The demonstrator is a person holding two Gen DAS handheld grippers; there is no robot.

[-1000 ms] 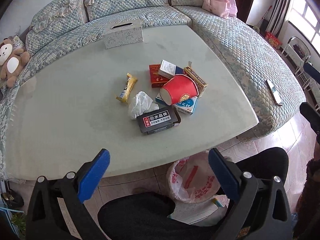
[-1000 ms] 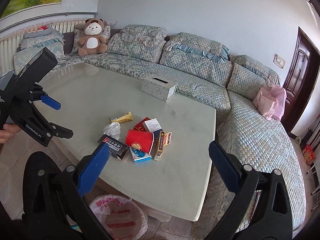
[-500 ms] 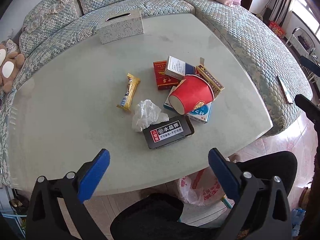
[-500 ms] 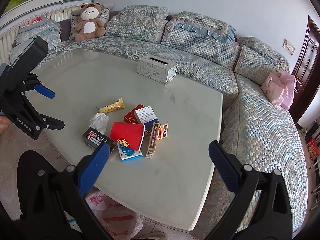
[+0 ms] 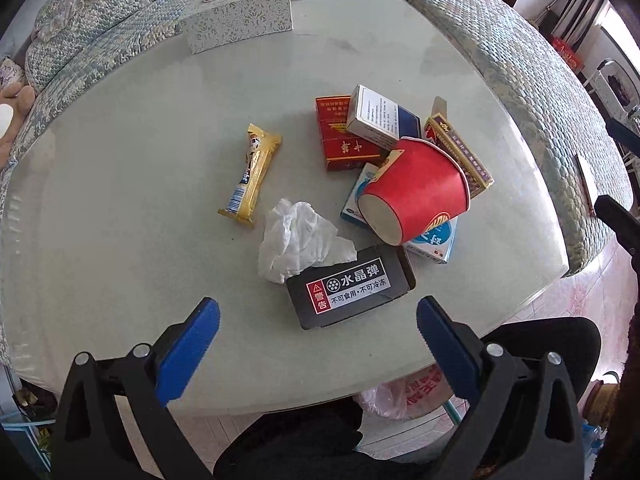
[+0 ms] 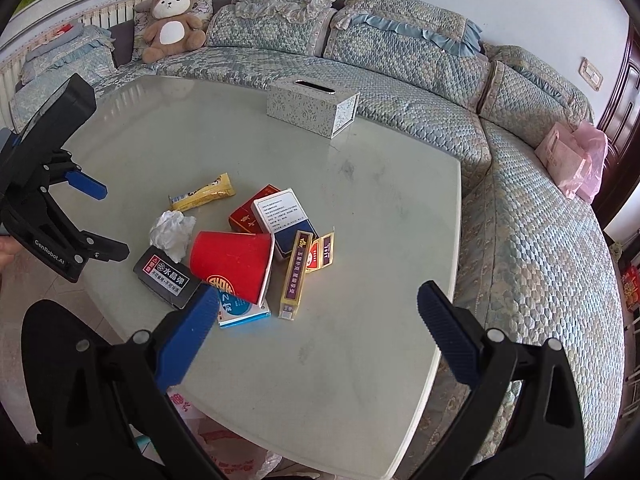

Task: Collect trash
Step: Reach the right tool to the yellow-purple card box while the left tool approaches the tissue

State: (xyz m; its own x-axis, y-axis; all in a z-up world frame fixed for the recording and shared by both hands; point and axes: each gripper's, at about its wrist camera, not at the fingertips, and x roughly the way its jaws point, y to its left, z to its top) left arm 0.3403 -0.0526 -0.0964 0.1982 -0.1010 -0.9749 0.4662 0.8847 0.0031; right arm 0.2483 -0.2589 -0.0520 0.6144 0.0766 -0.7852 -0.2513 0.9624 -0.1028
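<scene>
A heap of trash lies near the table's front edge: a black box (image 5: 350, 286), a crumpled tissue (image 5: 298, 240), a tipped red paper cup (image 5: 416, 192), a yellow snack wrapper (image 5: 254, 168), a red carton (image 5: 342, 134) and other small boxes. My left gripper (image 5: 318, 318) hangs open just in front of the black box, nothing between its fingers. In the right wrist view the same heap shows, with the red cup (image 6: 232, 260) and black box (image 6: 166, 276). My right gripper (image 6: 318, 308) is open and empty, over the table beside the heap.
A patterned tissue box (image 5: 238, 14) stands at the table's far side. A curved quilted sofa (image 6: 532, 216) wraps around the table, with a teddy bear (image 6: 172, 20) and a pink bag (image 6: 572, 160). A plastic-lined trash bin (image 5: 404, 396) sits on the floor under the table's front edge.
Both grippers have moved forward and down toward the trash heap, which now looks larger. Their jaws stay open and nothing on the table has shifted.
</scene>
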